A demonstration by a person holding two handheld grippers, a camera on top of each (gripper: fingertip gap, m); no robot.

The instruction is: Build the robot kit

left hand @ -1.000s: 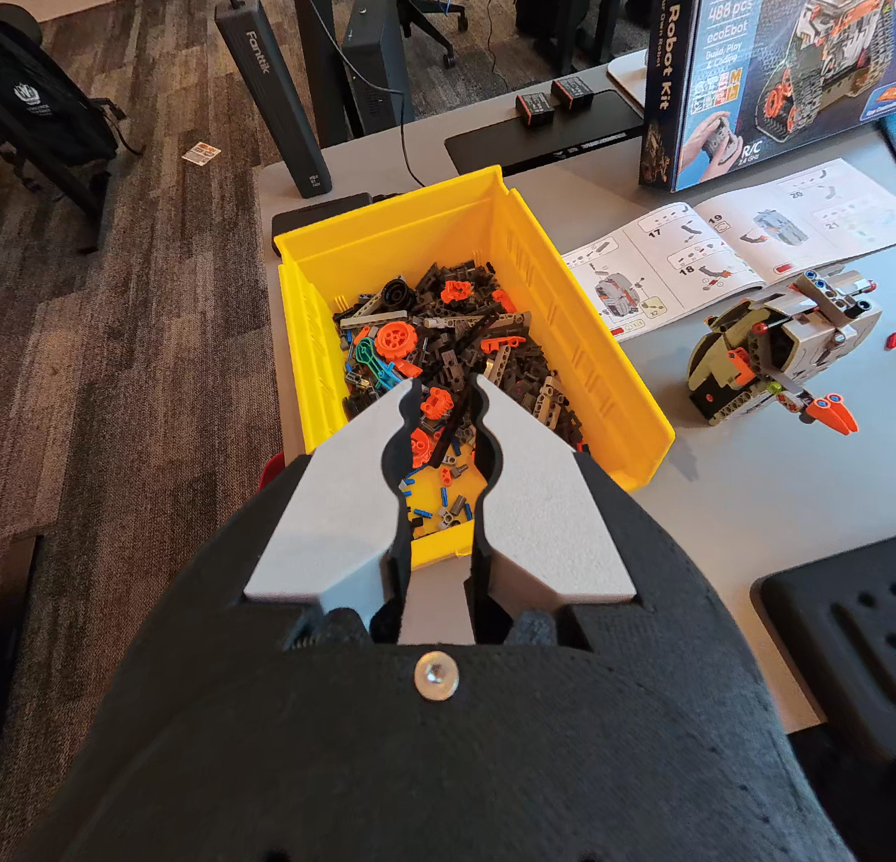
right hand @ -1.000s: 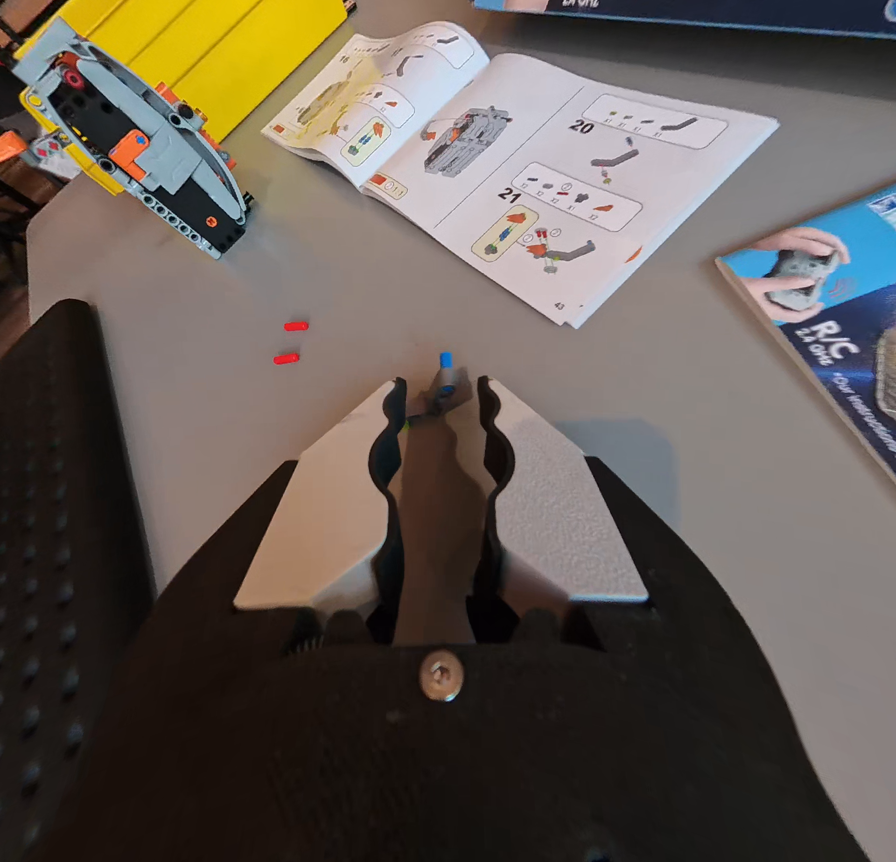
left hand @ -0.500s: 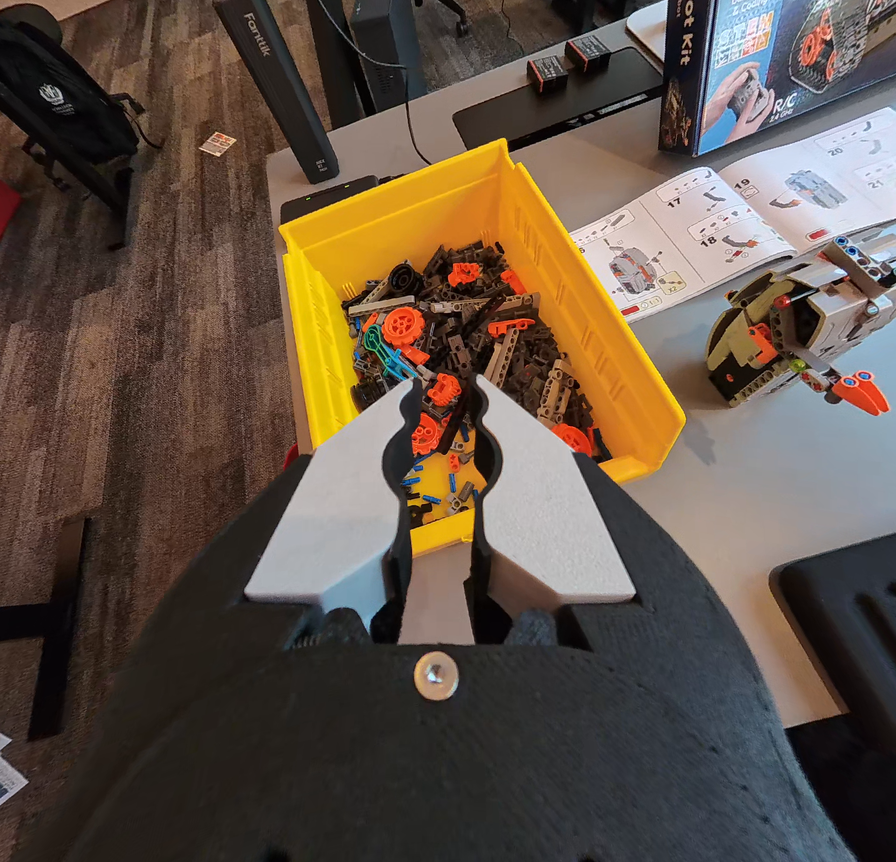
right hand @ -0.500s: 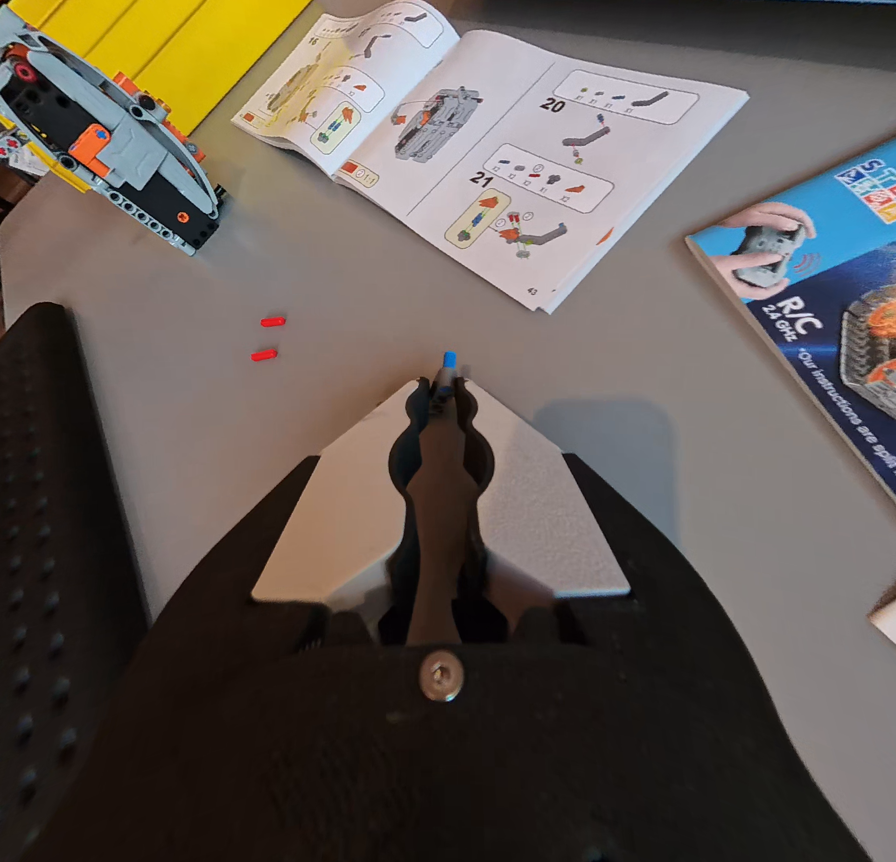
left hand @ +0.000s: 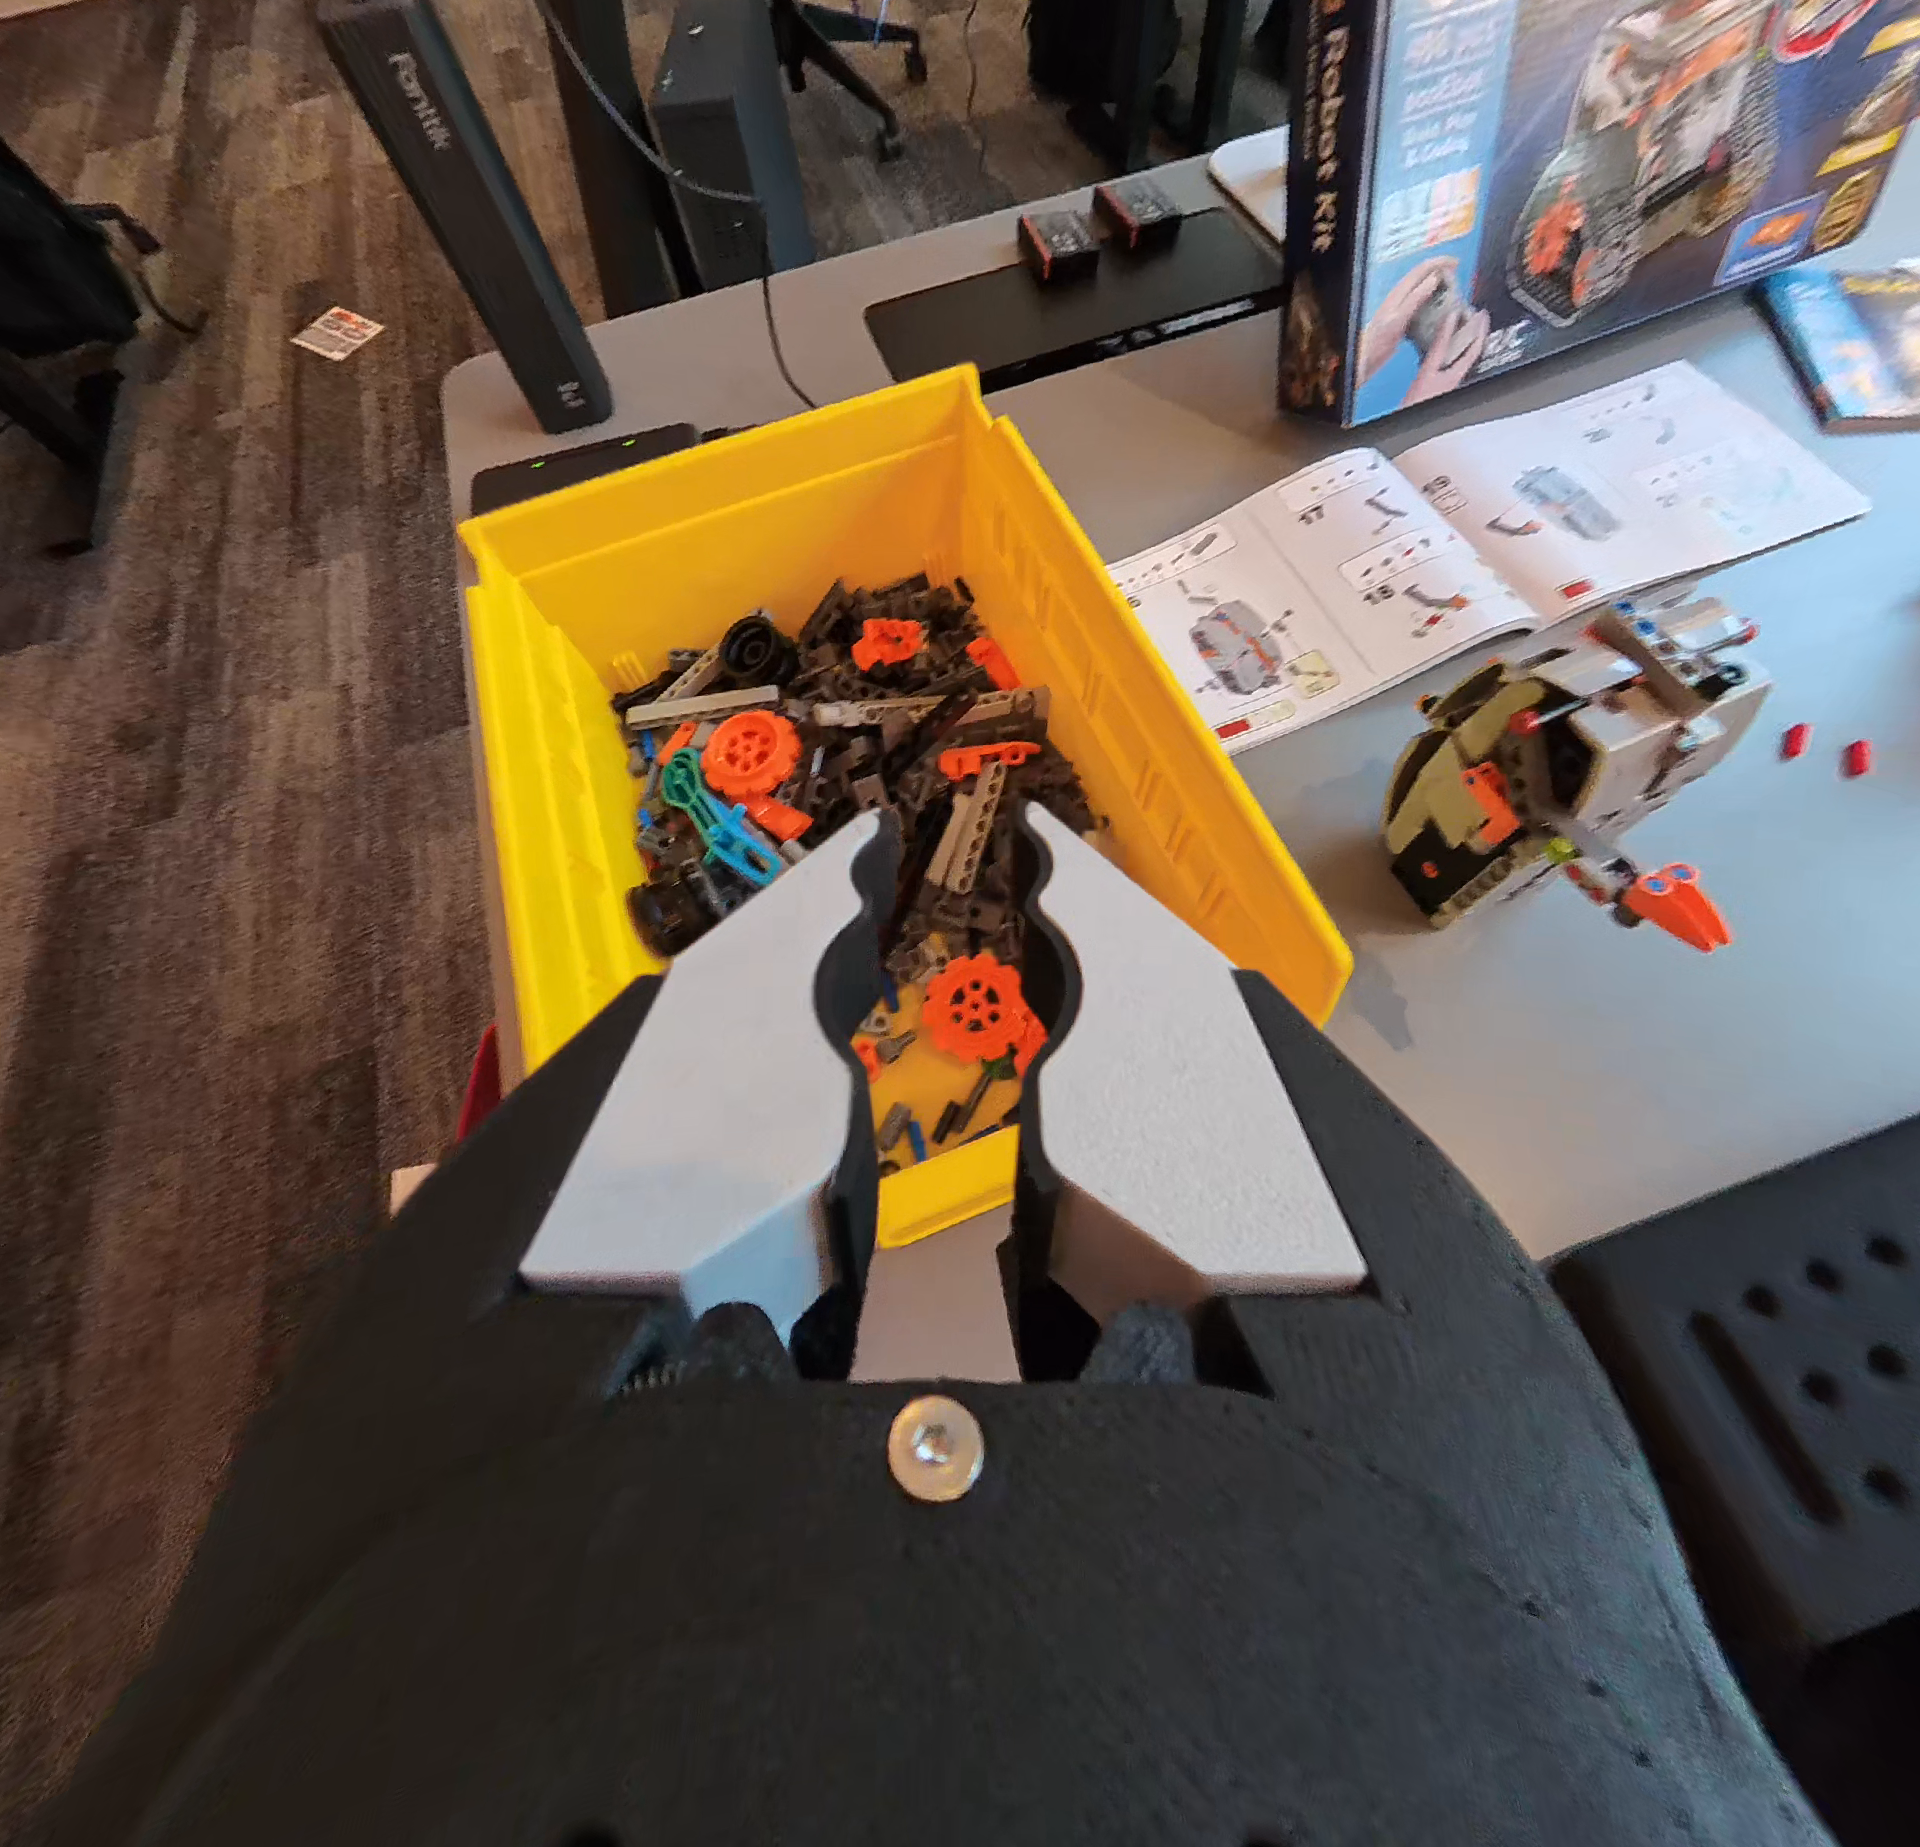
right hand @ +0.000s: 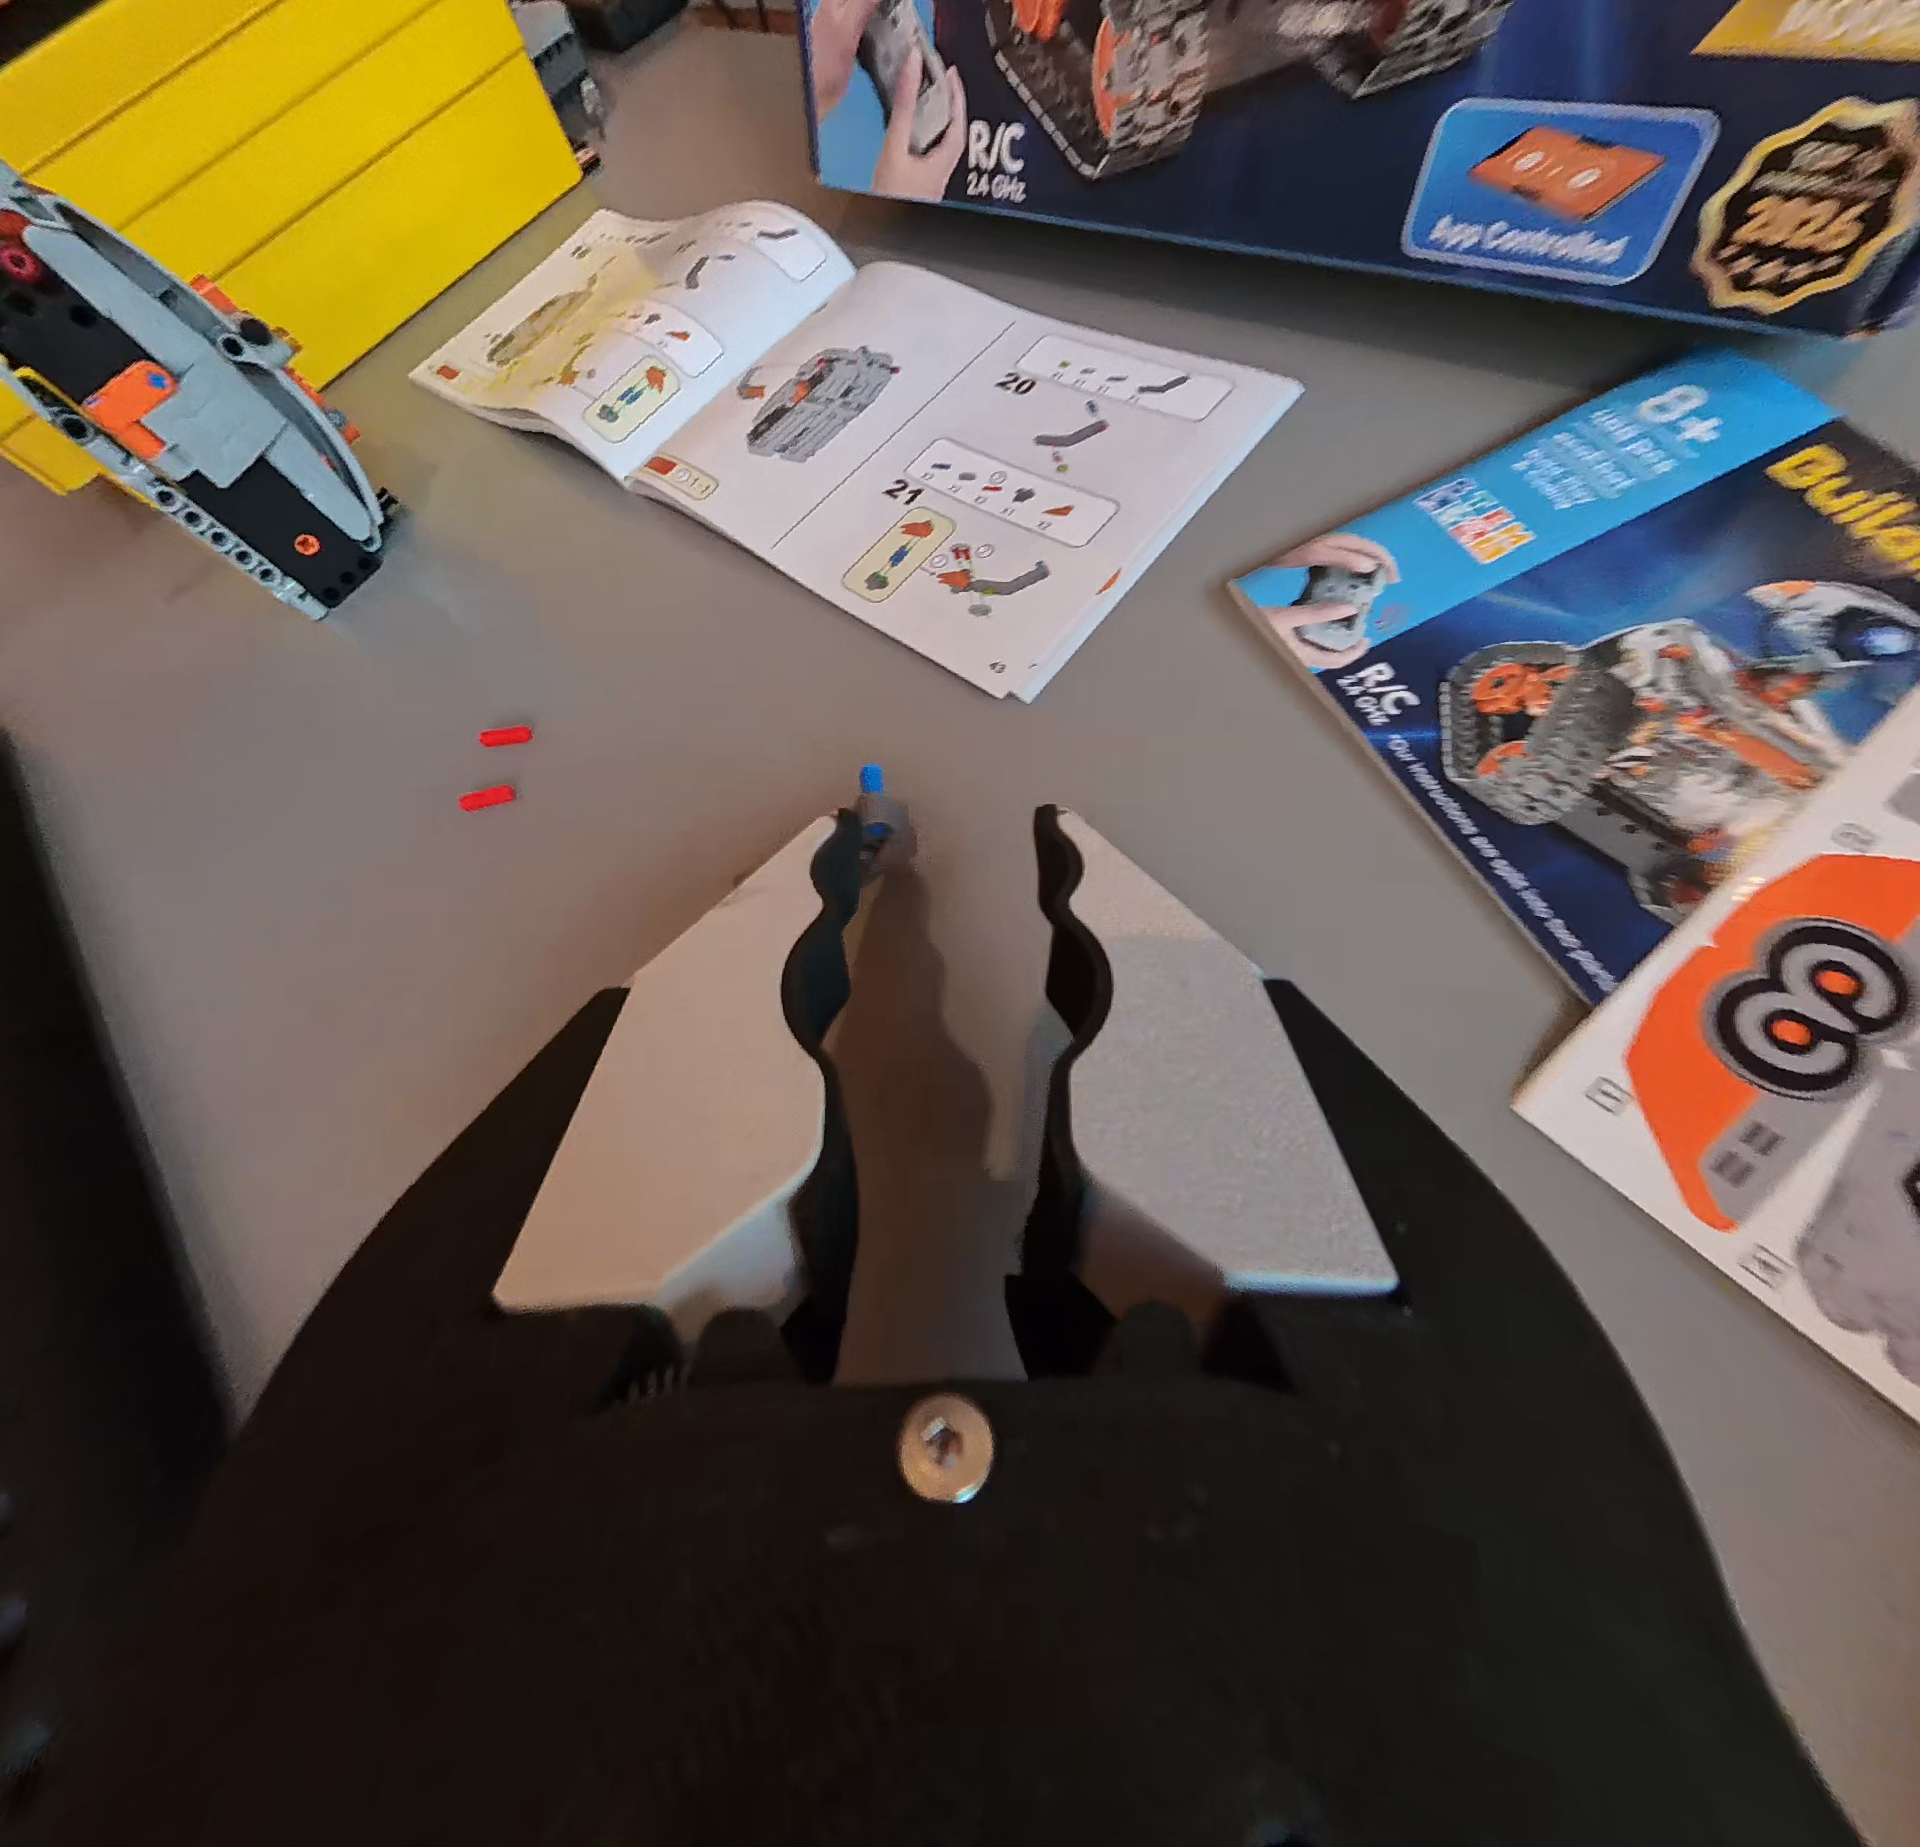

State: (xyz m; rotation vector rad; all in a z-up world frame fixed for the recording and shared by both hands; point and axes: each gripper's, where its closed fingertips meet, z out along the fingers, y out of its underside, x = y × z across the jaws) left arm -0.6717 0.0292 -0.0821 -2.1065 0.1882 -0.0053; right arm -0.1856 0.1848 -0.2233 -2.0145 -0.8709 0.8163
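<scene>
Left wrist view: grey table (left hand: pixel 1558 1049); yellow bin (left hand: pixel 1122 717) of loose building parts; left gripper (left hand: pixel 954 829) above it, fingers apart, empty; right gripper (right hand: pixel 940 821), fingers apart, over the table, a small grey-and-blue piece (right hand: pixel 878 815) touching its left fingertip; two red pins (right hand: pixel 496 767) nearby.

Print covers the blue box (right hand: pixel 1351 83) and the blue booklet (right hand: pixel 1610 675). The open manual (right hand: pixel 883 447) carries printed numbers. A dark bar (left hand: pixel 457 239) bears pale lettering.
</scene>
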